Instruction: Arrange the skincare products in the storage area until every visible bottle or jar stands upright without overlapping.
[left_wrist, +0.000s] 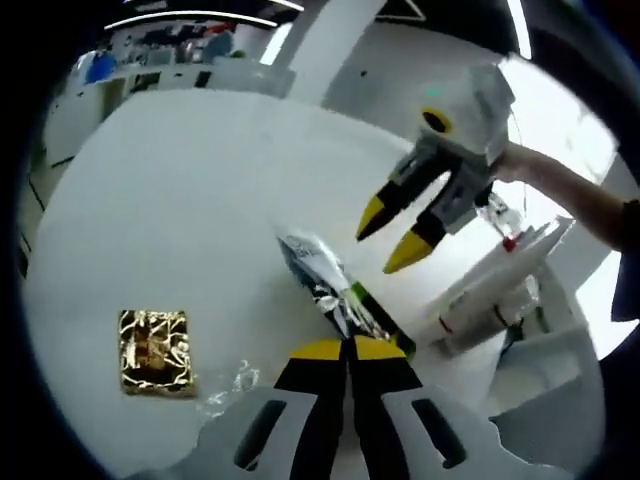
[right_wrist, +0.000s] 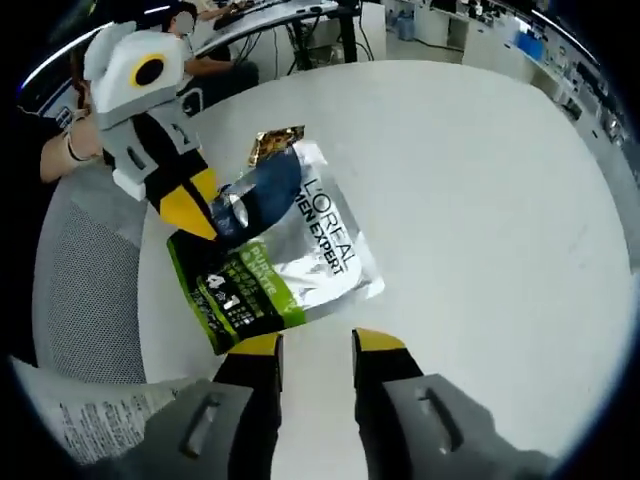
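Two grippers meet over the white round surface (right_wrist: 480, 170). My left gripper (right_wrist: 200, 225) pinches the silver foil sachet with green and dark blue print (right_wrist: 285, 255) at its edge, holding it raised, long axis slanting toward the gold foil packet (left_wrist: 155, 350). My right gripper (right_wrist: 315, 345) hovers just short, jaws spread, probably to take it.

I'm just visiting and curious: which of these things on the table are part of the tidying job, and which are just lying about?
Part of the job:
- silver and green L'Oreal foil pouch, pinched by the left gripper
- white tubes in the white rack
- right gripper, open

Lying about:
- gold foil packet
- crumpled clear wrapper
- grey mesh chair
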